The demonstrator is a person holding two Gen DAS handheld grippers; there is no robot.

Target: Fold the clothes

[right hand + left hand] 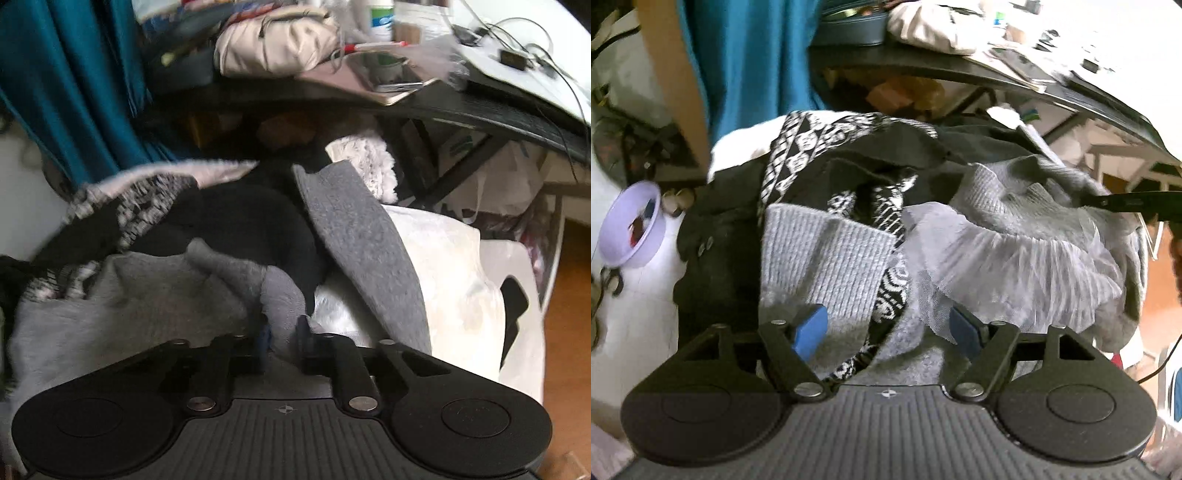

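Left gripper is hanging wide open, empty, over the grey ribbed sweater lying on the clothes heap. Right gripper is pinching a fold of the same grey knit, jaws nearly closed.

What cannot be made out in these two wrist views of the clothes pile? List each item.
- Grey knit garment, left wrist view: its shape, buried in the pile.
- Fabric held by the right tongs, right wrist view: its extent, hidden by the tongs' body.
- Desk clutter: blurred.
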